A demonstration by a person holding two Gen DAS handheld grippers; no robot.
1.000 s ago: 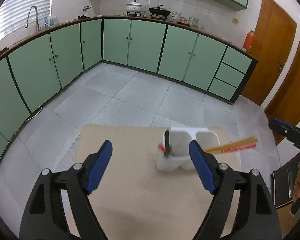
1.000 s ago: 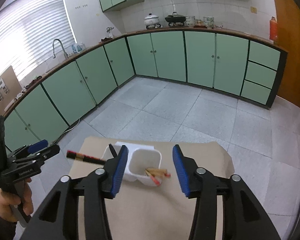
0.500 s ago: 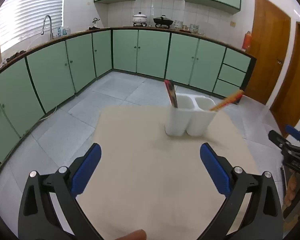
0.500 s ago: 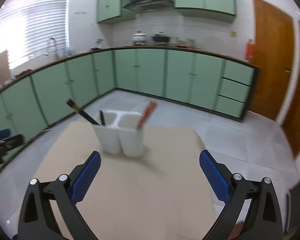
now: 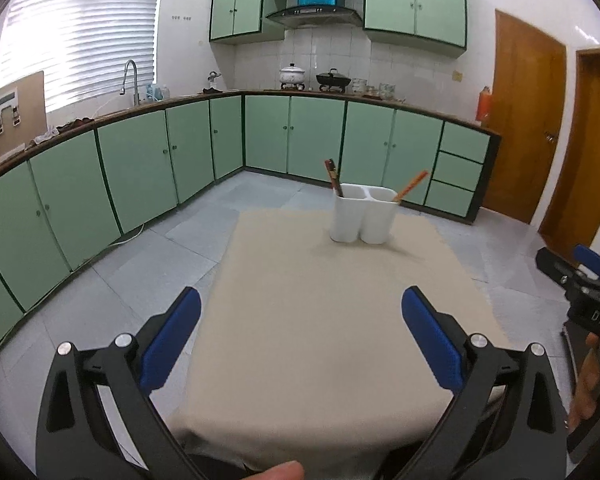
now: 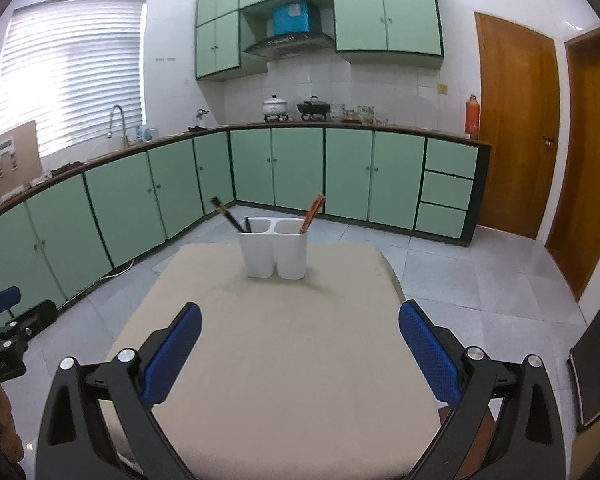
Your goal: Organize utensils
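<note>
The white two-compartment utensil holder (image 5: 363,216) (image 6: 276,249) stands upright toward the far edge of the beige surface (image 5: 324,320) (image 6: 284,360). In the holder's left compartment a pair of dark chopsticks (image 5: 334,178) (image 6: 226,213) leans out to the left, and in the right wrist view a short dark utensil (image 6: 247,225) pokes up beside them in that same compartment. In the holder's right compartment the orange-red chopsticks (image 5: 411,185) (image 6: 313,208) lean out to the right.

Both grippers sit well apart from the holder, at the near end of the surface. The left gripper (image 5: 300,316) has its blue-padded fingers (image 5: 172,334) spread wide with nothing between them. The right gripper (image 6: 299,330) likewise has its fingers (image 6: 428,352) spread wide and bare; it also shows at the right border of the left wrist view (image 5: 580,280), off to the holder's right.

Beyond the holder, green cabinets (image 5: 316,136) (image 6: 300,168) run under a worktop carrying a white pot (image 5: 291,74) and a black wok (image 5: 332,79). To the holder's far right is a wooden door (image 5: 528,120) (image 6: 512,128).
</note>
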